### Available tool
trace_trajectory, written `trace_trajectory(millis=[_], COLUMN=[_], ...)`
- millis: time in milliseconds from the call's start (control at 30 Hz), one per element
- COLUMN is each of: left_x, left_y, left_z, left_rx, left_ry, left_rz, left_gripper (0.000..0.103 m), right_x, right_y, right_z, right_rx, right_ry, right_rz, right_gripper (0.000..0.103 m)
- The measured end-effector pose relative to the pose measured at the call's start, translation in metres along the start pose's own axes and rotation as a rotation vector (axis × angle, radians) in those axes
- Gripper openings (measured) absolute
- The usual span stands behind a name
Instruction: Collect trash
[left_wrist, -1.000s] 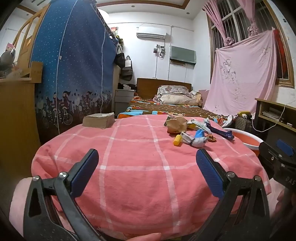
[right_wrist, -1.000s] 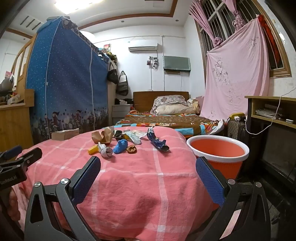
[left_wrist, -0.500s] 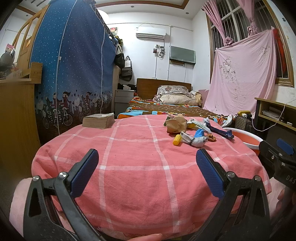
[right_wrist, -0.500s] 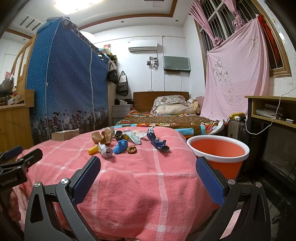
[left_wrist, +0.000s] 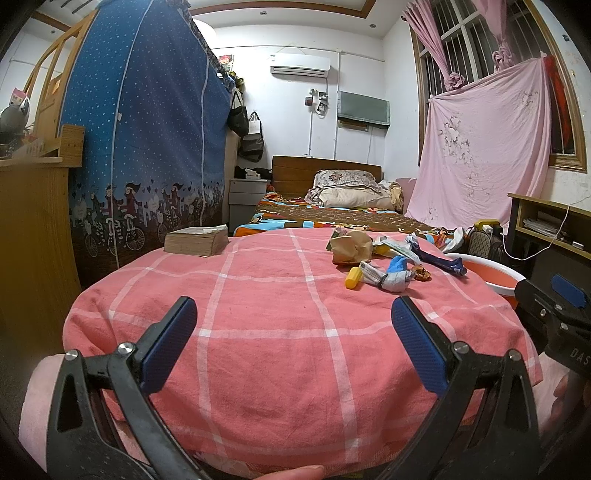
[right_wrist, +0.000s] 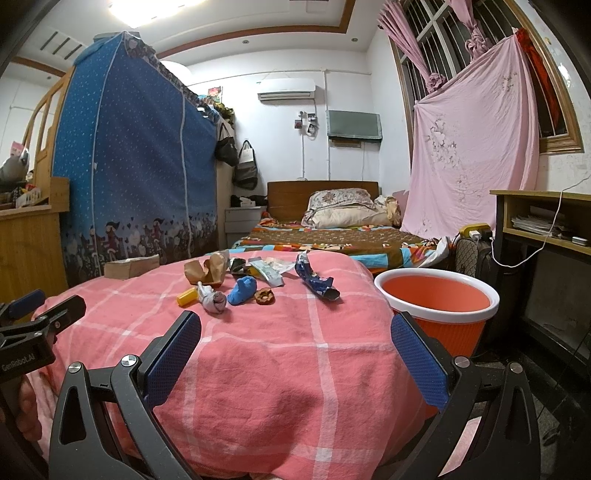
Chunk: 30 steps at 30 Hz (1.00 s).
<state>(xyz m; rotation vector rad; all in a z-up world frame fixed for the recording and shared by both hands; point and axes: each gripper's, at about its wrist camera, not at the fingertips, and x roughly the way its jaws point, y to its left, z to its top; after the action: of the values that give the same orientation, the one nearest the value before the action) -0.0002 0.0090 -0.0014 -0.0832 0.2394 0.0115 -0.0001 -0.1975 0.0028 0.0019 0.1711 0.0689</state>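
A lived-in home bedroom. A made bed (right_wrist: 332, 240) with pillows (right_wrist: 340, 208) stands at the back wall. A blue fabric wardrobe (right_wrist: 136, 166) and handbags (right_wrist: 245, 162) flank it.

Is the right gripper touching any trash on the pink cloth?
Apart. The right wrist view shows the right gripper open, with bare pink cloth between its fingertips and the trash pile.

Bare pink cloth lies open before the trash pile (right_wrist: 255, 280); an orange bucket (right_wrist: 436, 314) flanks the worktop (right_wrist: 295, 369).
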Motion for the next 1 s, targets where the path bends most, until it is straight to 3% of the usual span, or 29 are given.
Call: trace_trajectory(millis=[1000], left_x=[-0.0005], left_y=[-0.0055], left_z=[-0.0012], left_rx=[0.004], left_ry=[0.001], left_rz=[0.001], left_gripper=[0.089], right_x=[0.0007], right_y=[0.0039], right_z=[-0.0009], right_rx=[0.001], right_ry=[0.004], right_rz=[0.000], right_gripper=[0.103])
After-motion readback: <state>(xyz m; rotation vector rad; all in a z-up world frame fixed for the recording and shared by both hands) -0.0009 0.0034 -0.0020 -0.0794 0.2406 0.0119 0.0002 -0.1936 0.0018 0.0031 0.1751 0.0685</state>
